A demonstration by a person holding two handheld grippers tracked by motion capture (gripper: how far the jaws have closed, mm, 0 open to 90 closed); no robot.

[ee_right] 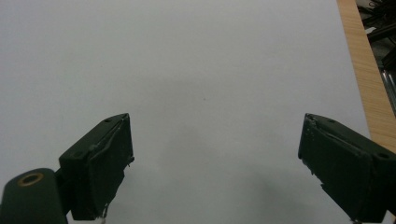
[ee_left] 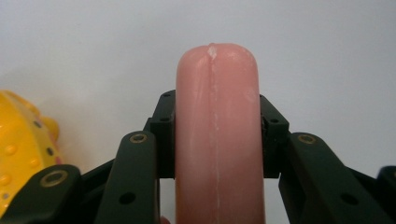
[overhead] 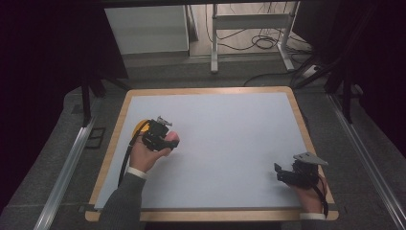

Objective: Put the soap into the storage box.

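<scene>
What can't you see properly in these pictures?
- Yellow toy: cut off by the left edge of the left gripper view; in the high view the left gripper hides most of it.
- Pink sausage-like thing: its lower end is cut off by the bottom edge.
- Right gripper: jaws wide apart, bases cut off.

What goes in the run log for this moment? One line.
left gripper: shut on pink sausage | yellow toy: beside it on table | right gripper: open, empty, over the table
</scene>
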